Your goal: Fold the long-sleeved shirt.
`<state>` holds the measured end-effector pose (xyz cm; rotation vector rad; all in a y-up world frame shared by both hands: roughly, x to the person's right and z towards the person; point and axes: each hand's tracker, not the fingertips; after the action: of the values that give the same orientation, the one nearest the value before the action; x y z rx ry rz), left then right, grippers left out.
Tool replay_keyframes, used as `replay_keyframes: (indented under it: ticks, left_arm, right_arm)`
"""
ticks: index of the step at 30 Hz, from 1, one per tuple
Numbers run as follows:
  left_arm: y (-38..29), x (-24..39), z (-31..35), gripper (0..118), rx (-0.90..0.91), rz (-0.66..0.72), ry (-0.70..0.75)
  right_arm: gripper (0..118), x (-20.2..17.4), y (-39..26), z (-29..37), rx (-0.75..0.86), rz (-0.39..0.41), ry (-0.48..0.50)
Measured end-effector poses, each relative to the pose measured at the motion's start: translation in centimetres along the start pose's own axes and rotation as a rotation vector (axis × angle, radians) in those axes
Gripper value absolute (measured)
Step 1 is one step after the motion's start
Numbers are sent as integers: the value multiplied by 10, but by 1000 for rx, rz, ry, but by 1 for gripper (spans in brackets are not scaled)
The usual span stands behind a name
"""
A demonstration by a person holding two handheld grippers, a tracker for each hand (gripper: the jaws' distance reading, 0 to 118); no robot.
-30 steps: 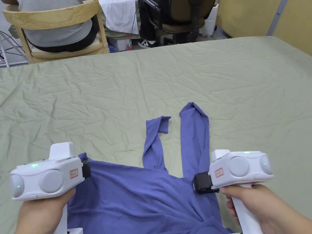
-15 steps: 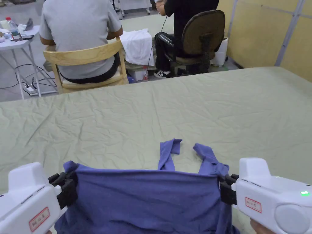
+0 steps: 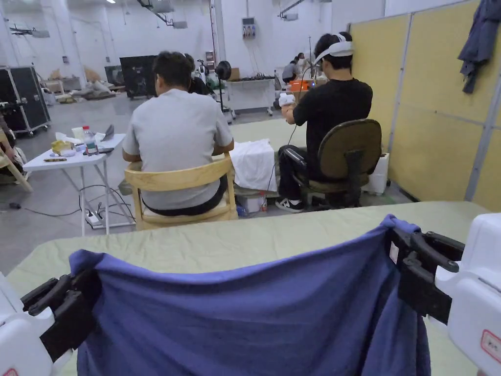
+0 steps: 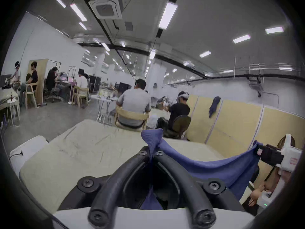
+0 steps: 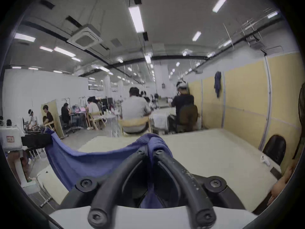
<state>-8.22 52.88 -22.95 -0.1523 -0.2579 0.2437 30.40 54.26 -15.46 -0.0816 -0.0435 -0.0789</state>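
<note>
On the left, the left gripper (image 3: 73,293) has its two black jaws closed tight on one upper corner of a blue long-sleeved shirt (image 3: 254,318). In the left gripper view the jaws meet with a small tuft of blue cloth (image 4: 152,137) poking out above them.

Between the two grippers the shirt hangs like a curtain. Its top edge dips slightly in the middle, and the cloth falls down out of view. A moment ago the shirt lay mostly flat on the table with both sleeves stretched away from the person; half a second ago it was partly raised, sleeves trailing on the cloth. Now it is lifted clear in front of the person, and the sleeves cannot be seen.

Behind it lies a table covered in a wrinkled pale green sheet (image 3: 220,245). Beyond that, a person in a grey top sits on a wooden chair (image 3: 178,183), and another person sits on a dark office chair (image 3: 347,152).

On the right, the right gripper (image 3: 408,264) also has its jaws closed on the other upper corner, with bunched cloth (image 5: 151,141) squeezed between them.

This lift probably lets the shirt hang straight, ready to be laid back down smooth for folding. No fold appears to have been made yet.
</note>
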Motion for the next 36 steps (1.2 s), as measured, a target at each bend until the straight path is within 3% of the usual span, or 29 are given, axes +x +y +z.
replay_keyframes:
  ticks: [11,13,16,19,22,25,30,32,36]
  left_arm:
    - [184,7,-77,0,129,-65,-79]
    - [214,2,-99,0,166,-25,-174]
    - [255,2,-132,0,163,-24,-159]
    - [283,10,-168,0,171,-87,-142]
    - [300,10,-213,0,84,-67,-119]
    - [301,7,-259,0,-11,-30,-83]
    - [268,0,-322,0,-76,-103,12]
    - [243,-9,-347,0,-91,-97,23]
    - [166,-35,-400,0,-211,-66,81]
  right_arm:
    - [7,0,199,-101,39,153,13]
    - [7,1,231,-128,19,176,-5]
    - [7,-3,270,-169,8,259,-43]
    - [7,-3,300,-211,-25,229,-59]
    - [7,-2,315,-256,-68,227,-98]
    - [7,1,315,-293,-111,182,-109]
    - [7,3,275,-356,-166,169,-112]
    - [7,4,237,-384,-212,163,-118]
    - [7,10,131,-441,-403,224,-111]
